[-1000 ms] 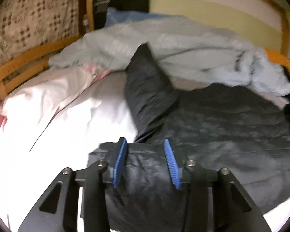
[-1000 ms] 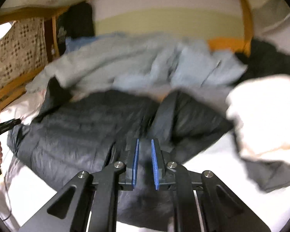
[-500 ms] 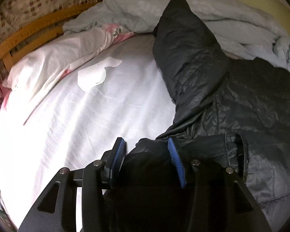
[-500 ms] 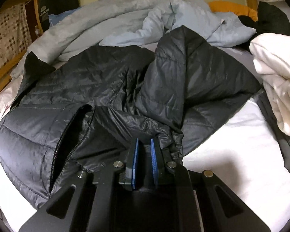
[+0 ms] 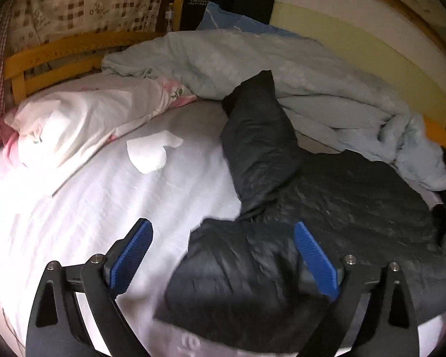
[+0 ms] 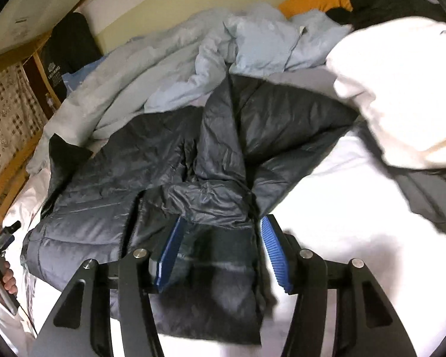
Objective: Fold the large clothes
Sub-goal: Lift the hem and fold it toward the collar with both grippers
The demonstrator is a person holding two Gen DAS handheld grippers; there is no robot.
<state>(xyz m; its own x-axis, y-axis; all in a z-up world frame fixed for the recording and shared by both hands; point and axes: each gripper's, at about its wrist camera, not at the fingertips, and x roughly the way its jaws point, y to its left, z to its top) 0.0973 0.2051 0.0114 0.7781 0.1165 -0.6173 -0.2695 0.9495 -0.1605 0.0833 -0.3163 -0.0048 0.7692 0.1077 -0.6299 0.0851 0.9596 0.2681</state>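
Note:
A dark quilted puffer jacket [image 5: 342,208] lies spread on the white bed sheet [image 5: 89,196], one sleeve [image 5: 258,136] stretched toward the headboard. My left gripper [image 5: 223,244] hangs over the jacket's near hem, its jaws opening wide; the blue pads [image 5: 312,255] do not press the cloth. In the right wrist view the same jacket [image 6: 128,172] shows its zipper and folded hood. My right gripper [image 6: 220,247] is opening too, with the jacket's lower edge loose between its fingers [image 6: 272,253]. The other hand-held gripper [image 6: 1,238] shows at the far left edge.
A rumpled pale blue duvet [image 5: 282,68] is heaped along the wall side. A white pillow [image 5: 83,119] and a small white cloth [image 5: 150,151] lie at the left. A cream garment [image 6: 401,89] and grey clothing [image 6: 425,196] are piled at the right. A wooden bed frame [image 5: 53,56] rims the mattress.
Both grippers have let go of the jacket's hem, and their jaws now stand apart. The jacket has settled flat on the sheet. Both cameras have pulled back a little.

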